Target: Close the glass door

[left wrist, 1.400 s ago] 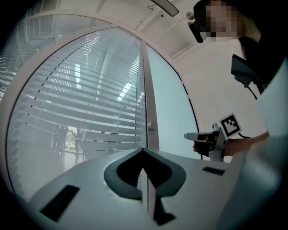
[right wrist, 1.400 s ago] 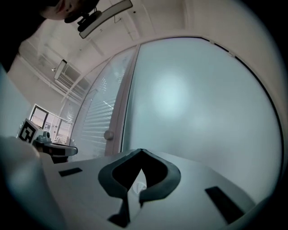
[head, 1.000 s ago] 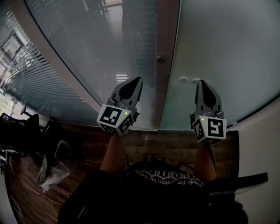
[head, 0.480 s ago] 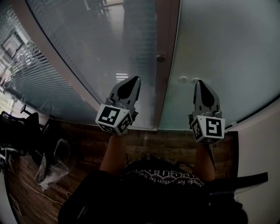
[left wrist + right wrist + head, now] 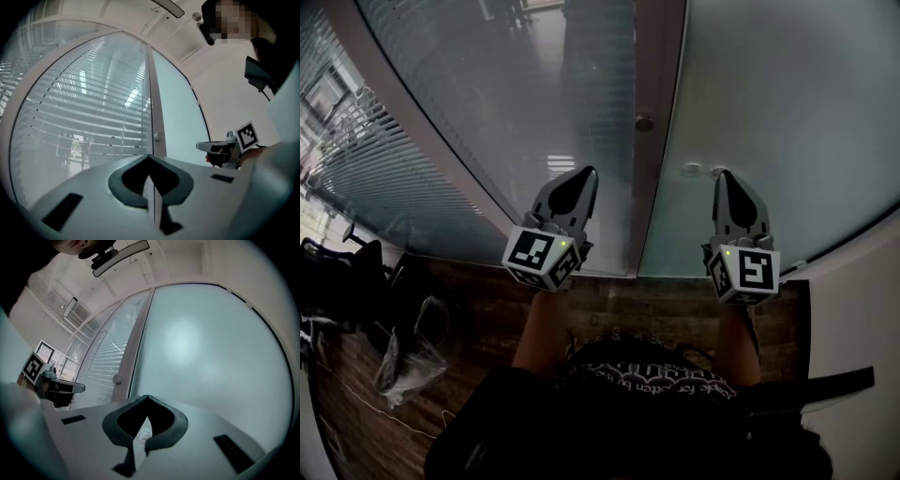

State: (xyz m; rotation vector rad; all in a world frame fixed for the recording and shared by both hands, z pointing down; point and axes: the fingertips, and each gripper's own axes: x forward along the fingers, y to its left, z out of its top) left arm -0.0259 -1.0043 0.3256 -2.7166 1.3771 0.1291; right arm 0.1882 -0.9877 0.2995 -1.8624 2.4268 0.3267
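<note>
Facing: glass door (image 5: 778,112), the frosted pane at right; edge lying along post (image 5: 658,66), no open gap seen.
Left of post: pane with blinds (image 5: 469,122); knob (image 5: 645,123) on the post itself.
Left gripper (image 5: 586,172): clenched, nothing between jaws; aimed at the blinds pane just left of post; contact with glass not decidable.
Right gripper (image 5: 727,175): clenched, empty; tip close by small fittings (image 5: 692,172) near the door's edge; touching or not, cannot tell.
Why so held (judgement): shut jaws make a blunt tip for pushing flat glass, with no handle to grasp; both level, one either side of post.
Stage (judgement): door home or nearly so; perhaps a last push or check.
Risk: tip skidding on smooth glass.
</note>
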